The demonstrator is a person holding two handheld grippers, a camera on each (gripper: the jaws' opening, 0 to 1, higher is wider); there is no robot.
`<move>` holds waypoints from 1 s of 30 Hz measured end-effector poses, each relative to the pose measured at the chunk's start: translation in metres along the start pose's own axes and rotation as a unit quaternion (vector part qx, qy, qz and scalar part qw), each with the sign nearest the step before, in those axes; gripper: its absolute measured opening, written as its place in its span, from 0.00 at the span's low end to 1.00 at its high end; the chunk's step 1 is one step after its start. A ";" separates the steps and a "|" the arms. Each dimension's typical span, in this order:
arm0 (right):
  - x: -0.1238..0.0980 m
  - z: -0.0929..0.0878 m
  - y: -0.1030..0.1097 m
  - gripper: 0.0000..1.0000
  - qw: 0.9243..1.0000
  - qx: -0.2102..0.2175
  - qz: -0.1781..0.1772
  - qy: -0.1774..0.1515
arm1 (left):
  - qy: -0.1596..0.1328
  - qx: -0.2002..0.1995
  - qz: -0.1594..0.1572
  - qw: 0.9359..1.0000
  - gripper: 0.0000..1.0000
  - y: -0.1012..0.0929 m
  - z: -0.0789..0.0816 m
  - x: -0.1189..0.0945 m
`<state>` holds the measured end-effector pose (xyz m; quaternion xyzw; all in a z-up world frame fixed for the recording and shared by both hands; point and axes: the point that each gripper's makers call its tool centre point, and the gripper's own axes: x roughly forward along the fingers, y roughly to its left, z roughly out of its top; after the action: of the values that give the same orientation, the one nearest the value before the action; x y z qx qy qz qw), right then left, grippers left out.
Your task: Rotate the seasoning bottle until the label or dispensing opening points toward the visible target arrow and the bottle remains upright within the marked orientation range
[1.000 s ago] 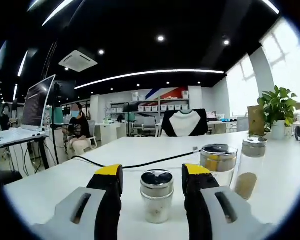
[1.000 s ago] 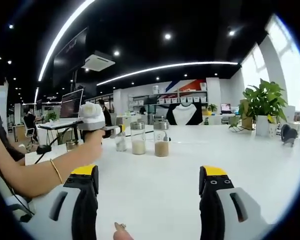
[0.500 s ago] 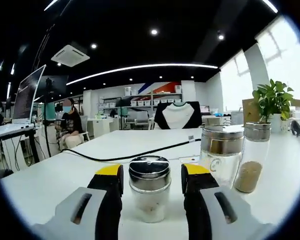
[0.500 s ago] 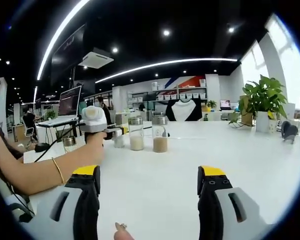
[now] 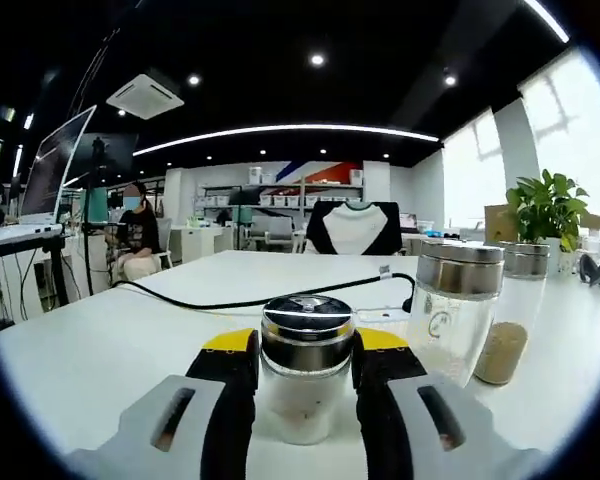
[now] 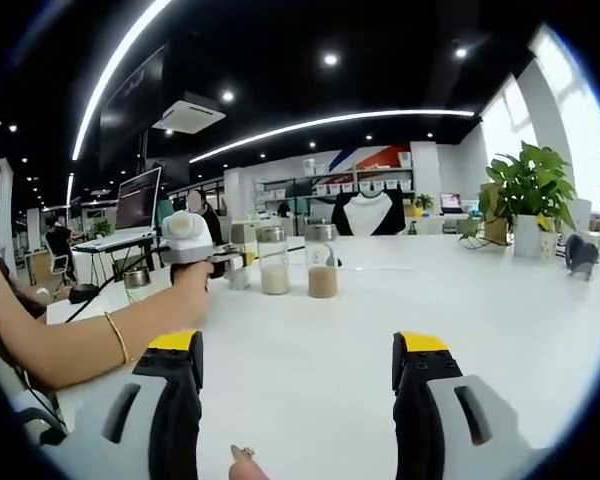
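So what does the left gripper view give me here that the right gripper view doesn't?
Left gripper view: the seasoning bottle close up, upright between the left gripper jaws, which press its sides, with a black cable behind. Right gripper view: a person's hand holding that gripper, a bracelet on the arm, and the right gripper open above the white table. Shared: two tall jars, the potted plant, that table.

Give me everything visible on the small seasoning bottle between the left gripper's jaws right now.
The small seasoning bottle is a short clear shaker with a shiny metal cap and a dark top, holding a little pale powder at the bottom. It stands upright on the white table. The left gripper brackets it, yellow-tipped jaws close against both sides of the cap; actual contact is unclear. No label or arrow shows.
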<state>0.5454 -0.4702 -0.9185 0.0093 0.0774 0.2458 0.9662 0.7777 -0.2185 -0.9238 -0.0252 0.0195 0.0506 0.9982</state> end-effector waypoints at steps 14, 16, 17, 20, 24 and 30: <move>0.000 -0.002 0.006 0.75 1.000 0.003 0.005 0.005 | -0.012 0.020 0.004 1.000 0.36 0.000 0.002 0.001; 0.000 -0.003 0.006 0.75 1.000 0.004 0.005 0.006 | -0.014 0.014 0.013 1.000 0.36 0.003 0.003 -0.002; 0.000 -0.003 0.007 0.75 1.000 0.004 0.004 0.007 | -0.024 0.016 0.015 0.999 0.36 0.004 0.007 -0.003; -0.002 -0.001 0.005 0.76 1.000 0.006 -0.002 0.002 | -0.044 0.016 0.010 0.999 0.36 0.004 0.022 -0.005; -0.003 -0.001 0.003 0.76 1.000 0.005 -0.003 0.003 | -0.057 0.027 0.004 0.998 0.36 0.000 0.038 -0.008; -0.003 0.000 0.004 0.76 1.000 0.005 0.000 0.001 | -0.067 0.014 -0.008 0.998 0.36 -0.002 0.054 -0.012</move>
<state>0.5412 -0.4676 -0.9176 0.0143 0.0799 0.2456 0.9660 0.7681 -0.2186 -0.8690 -0.0079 -0.0466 0.0442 0.9979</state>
